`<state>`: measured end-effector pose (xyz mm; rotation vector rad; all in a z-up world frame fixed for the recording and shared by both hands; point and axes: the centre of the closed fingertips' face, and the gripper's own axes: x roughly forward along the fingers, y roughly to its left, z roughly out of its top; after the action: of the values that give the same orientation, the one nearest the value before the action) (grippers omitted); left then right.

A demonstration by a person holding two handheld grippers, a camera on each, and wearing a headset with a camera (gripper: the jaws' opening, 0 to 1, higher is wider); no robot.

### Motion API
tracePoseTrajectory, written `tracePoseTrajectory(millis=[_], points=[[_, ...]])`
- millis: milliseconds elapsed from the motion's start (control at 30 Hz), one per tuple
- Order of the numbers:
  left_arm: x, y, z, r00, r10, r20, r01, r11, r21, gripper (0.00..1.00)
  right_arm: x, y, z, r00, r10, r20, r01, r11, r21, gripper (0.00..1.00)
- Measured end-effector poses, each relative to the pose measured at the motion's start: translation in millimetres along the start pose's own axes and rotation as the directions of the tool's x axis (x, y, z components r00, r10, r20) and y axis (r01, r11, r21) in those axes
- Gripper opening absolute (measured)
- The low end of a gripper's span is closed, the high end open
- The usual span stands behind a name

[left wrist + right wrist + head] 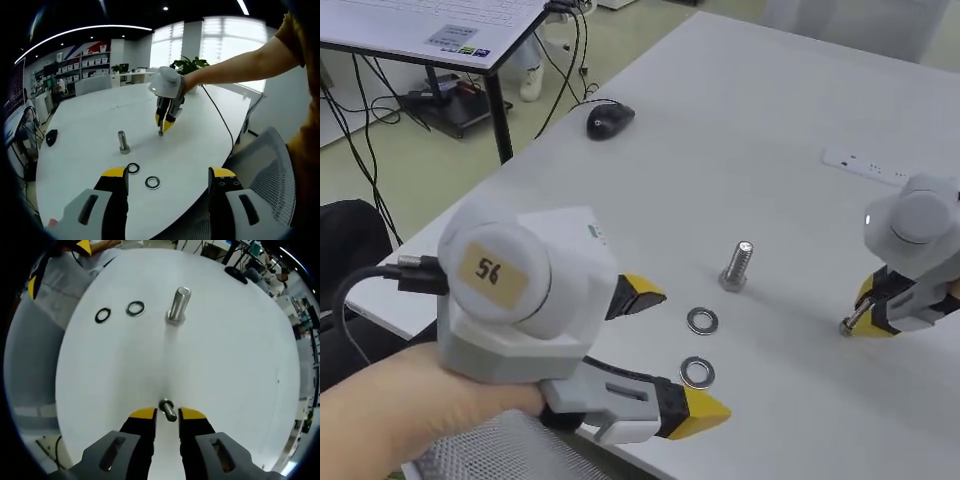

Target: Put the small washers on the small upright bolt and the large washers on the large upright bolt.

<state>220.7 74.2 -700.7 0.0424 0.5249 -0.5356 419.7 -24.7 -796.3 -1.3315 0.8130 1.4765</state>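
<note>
A large silver bolt stands upright on the white table. Two washers lie flat just in front of it, also in the left gripper view and the right gripper view. My left gripper hovers open, close to the washers, with nothing between its jaws. My right gripper is shut on a small bolt, whose end touches the table right of the large bolt.
A black computer mouse lies at the table's far left and a white power strip at the far right. A mesh chair stands at the near edge. Another desk with hanging cables stands to the left.
</note>
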Motion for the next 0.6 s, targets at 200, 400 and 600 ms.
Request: tracePoseTrajectory(millis=[200, 400, 600], points=[[-1.8, -1.5, 0.1, 1.0000, -0.003, -0.004, 0.003, 1.000, 0.012, 0.64, -15.4, 4.8, -8.8, 0.9997, -0.026, 0.004, 0.026, 0.999, 0.024, 0.18], [-2.5, -5.7, 7.3, 0.9999, -0.013, 0.009, 0.013, 0.999, 0.035, 0.64, -22.6, 18.4, -21.7, 0.9994, -0.035, -0.004, 0.035, 0.998, 0.055, 0.18], [-1.7, -9.5, 11.9, 0.9995, -0.027, 0.018, 0.026, 0.998, 0.054, 0.64, -17.7, 50.3, -20.8, 0.9999, -0.005, 0.013, 0.003, 0.996, 0.086, 0.18]])
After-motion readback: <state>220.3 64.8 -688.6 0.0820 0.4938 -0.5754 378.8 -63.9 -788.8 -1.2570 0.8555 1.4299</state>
